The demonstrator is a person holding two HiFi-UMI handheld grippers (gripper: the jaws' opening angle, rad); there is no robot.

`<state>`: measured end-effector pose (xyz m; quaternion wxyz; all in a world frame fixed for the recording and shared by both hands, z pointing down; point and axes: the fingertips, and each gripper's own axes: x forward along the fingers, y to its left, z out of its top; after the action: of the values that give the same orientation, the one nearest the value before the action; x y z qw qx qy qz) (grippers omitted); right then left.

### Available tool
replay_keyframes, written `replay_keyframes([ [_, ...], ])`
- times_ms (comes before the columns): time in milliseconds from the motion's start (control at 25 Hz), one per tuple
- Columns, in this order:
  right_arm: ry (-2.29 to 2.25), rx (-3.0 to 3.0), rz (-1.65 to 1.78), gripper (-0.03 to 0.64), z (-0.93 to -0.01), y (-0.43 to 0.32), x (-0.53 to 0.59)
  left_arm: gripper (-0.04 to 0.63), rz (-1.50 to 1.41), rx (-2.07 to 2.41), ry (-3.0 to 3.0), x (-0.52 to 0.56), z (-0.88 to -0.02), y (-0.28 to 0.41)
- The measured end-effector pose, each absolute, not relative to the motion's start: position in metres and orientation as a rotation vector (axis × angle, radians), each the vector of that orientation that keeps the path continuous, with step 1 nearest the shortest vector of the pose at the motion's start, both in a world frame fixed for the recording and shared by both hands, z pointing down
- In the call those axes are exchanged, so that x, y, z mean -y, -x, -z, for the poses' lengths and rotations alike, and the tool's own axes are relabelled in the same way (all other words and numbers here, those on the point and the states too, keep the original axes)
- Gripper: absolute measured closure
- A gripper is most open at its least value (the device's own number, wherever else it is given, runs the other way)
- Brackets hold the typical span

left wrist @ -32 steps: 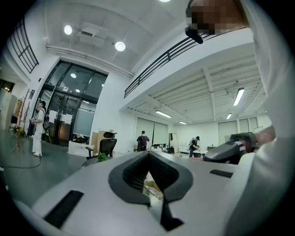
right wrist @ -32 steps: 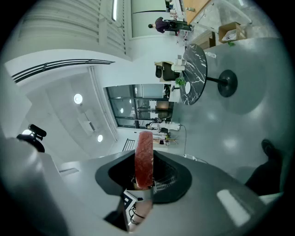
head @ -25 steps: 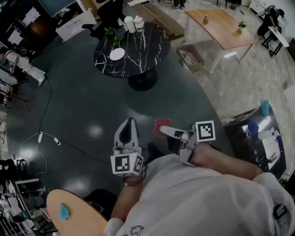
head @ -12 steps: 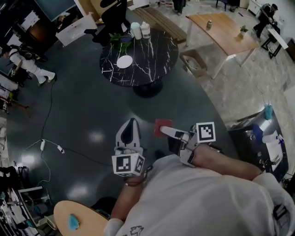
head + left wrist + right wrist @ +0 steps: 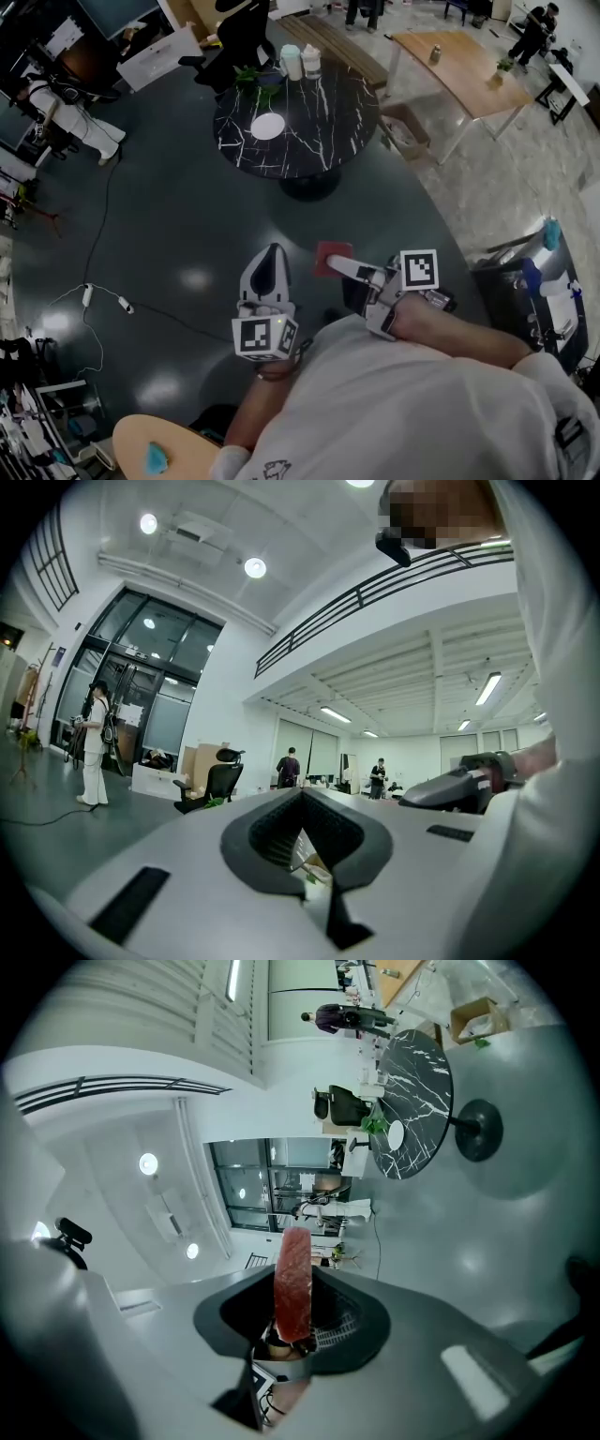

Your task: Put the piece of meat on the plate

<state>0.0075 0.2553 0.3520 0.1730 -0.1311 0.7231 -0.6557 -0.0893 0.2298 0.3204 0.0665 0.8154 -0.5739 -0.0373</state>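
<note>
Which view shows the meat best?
The right gripper view. The meat sits mid-frame and close, a red slab seen edge-on, clamped in the right claw. The head view shows only a small red patch at that claw's tip. The left gripper view doesn't show the meat at all.

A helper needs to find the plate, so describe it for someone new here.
Look to the round black marble table across the dark floor. On its left half lies the plate, a flat white disc. The white containers and green plant at the far edge stand upright instead.
</note>
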Motion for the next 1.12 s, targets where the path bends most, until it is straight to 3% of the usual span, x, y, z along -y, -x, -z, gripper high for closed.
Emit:
replay_keyframes([
  [680, 0.239, -2.100, 1.955, 0.526, -0.359, 0.029, -0.169, 0.589, 0.103, 1.811, -2.358, -0.157, -0.334, 0.115],
  [1120, 0.166, -2.111, 2.028, 0.526, -0.364, 0.012, -0.069, 0.589, 0.105, 1.888, -2.268, -0.061, -0.341, 0.099],
])
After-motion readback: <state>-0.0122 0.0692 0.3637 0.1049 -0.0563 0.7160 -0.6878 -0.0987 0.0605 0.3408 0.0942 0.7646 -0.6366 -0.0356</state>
